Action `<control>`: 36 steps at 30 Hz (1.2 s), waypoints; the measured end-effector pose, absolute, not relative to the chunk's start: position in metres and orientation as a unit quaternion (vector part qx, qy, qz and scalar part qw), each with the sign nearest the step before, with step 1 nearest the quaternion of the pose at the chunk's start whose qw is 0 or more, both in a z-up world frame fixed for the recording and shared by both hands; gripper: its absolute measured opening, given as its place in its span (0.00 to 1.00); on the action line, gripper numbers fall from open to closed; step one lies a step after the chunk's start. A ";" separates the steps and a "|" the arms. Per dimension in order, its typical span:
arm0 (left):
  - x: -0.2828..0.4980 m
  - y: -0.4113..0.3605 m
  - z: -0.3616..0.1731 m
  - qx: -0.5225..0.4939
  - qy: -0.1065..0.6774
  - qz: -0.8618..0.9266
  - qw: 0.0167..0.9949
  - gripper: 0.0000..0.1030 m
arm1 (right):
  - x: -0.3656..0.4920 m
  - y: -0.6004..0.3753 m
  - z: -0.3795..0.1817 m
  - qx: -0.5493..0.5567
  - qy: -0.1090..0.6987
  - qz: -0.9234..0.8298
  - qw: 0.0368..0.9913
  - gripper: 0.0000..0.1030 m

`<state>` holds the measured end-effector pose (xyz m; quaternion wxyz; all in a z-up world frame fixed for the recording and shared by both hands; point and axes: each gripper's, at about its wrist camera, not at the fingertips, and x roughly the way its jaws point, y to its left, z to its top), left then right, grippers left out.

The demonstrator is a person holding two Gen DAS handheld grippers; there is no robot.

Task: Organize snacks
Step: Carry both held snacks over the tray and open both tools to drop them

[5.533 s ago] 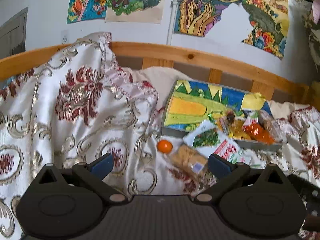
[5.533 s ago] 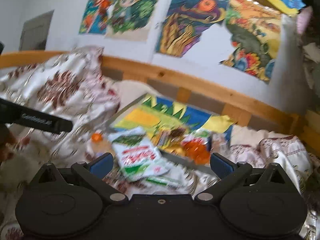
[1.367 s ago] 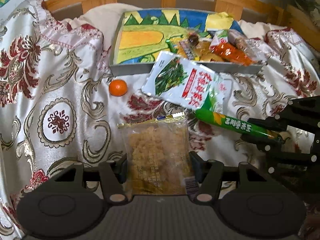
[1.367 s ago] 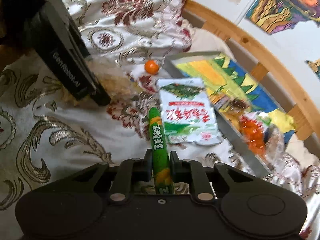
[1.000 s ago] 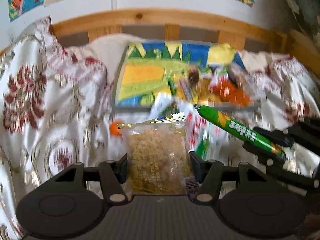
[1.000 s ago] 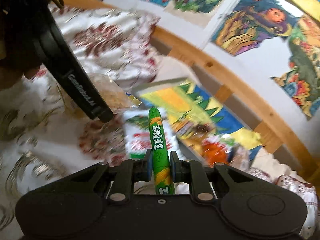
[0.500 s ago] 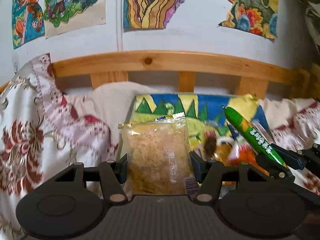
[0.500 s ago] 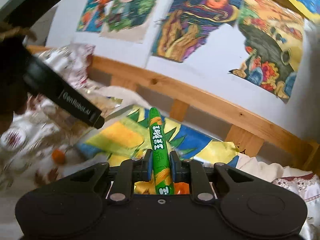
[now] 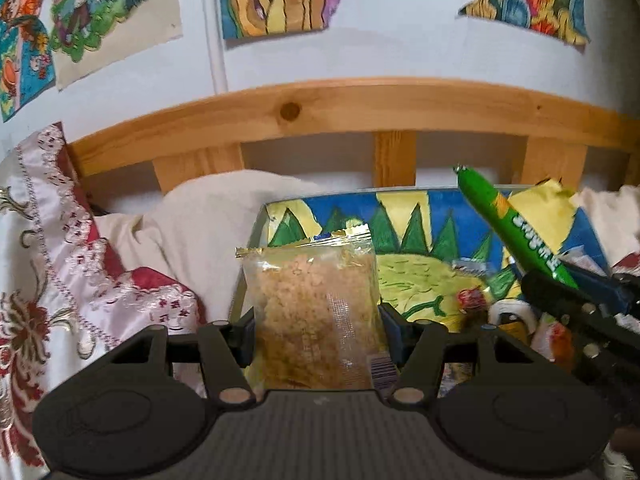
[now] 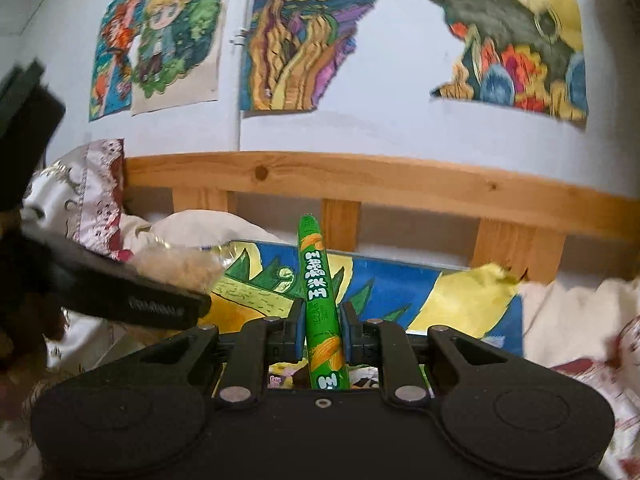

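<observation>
My left gripper (image 9: 317, 334) is shut on a clear bag of golden crumbly snack (image 9: 316, 312), held upright in the air before the painted tray (image 9: 404, 228). My right gripper (image 10: 320, 330) is shut on a green corn sausage stick (image 10: 318, 300) that points up and forward. The stick (image 9: 516, 232) and the right gripper (image 9: 580, 312) show at the right of the left wrist view, over the tray's right part. The tray (image 10: 404, 280) holds several small wrapped snacks (image 9: 476, 300) at its right end. The left gripper's side (image 10: 120, 296) with the bag (image 10: 180, 264) shows at the left of the right wrist view.
A wooden bed rail (image 9: 360, 108) runs behind the tray, under a wall with colourful drawings (image 10: 304, 36). A white pillow (image 9: 208, 216) lies left of the tray. A patterned satin quilt (image 9: 60, 272) is bunched at the left and also lies at the right (image 10: 600, 360).
Both grippers took hold of their snacks on the quilt, lifted them and carried them forward towards the tray. The white-green bag and the orange have dropped out of view.
</observation>
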<state>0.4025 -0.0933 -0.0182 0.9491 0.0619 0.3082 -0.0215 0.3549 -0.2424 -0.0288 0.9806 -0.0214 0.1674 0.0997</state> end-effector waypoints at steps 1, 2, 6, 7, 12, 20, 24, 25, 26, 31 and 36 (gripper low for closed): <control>0.406 -0.094 -0.022 0.064 0.311 -0.020 0.948 0.62 | 0.358 -0.244 -0.031 -0.014 0.170 0.099 0.980 0.18; 0.410 -0.095 -0.026 0.065 0.313 -0.018 0.947 0.62 | 0.361 -0.244 -0.033 -0.008 0.172 0.097 0.980 0.18; 0.420 -0.097 -0.038 0.072 0.321 -0.015 0.944 0.62 | 0.370 -0.244 -0.041 0.004 0.182 0.095 0.979 0.18; 0.422 -0.098 -0.041 0.074 0.324 -0.015 0.943 0.62 | 0.371 -0.244 -0.043 0.006 0.185 0.095 0.978 0.18; 0.430 -0.099 -0.050 0.075 0.335 -0.010 0.939 0.62 | 0.378 -0.243 -0.049 0.011 0.199 0.089 0.976 0.18; 0.436 -0.102 -0.057 0.075 0.348 -0.012 0.934 0.62 | 0.385 -0.245 -0.060 0.017 0.223 0.074 0.972 0.18; 0.438 -0.103 -0.060 0.076 0.352 -0.015 0.933 0.62 | 0.387 -0.245 -0.064 0.018 0.230 0.071 0.970 0.18; 0.439 -0.103 -0.060 0.076 0.353 -0.016 0.932 0.62 | 0.387 -0.246 -0.065 0.019 0.231 0.071 0.970 0.18; 0.438 -0.103 -0.060 0.075 0.353 -0.016 0.932 0.62 | 0.388 -0.246 -0.066 0.018 0.232 0.070 0.970 0.18; 0.440 -0.100 -0.060 0.067 0.358 -0.018 0.931 0.62 | 0.388 -0.245 -0.067 0.017 0.232 0.070 0.970 0.18; 0.442 -0.099 -0.063 0.053 0.369 -0.027 0.928 0.63 | 0.389 -0.245 -0.068 0.017 0.234 0.070 0.970 0.18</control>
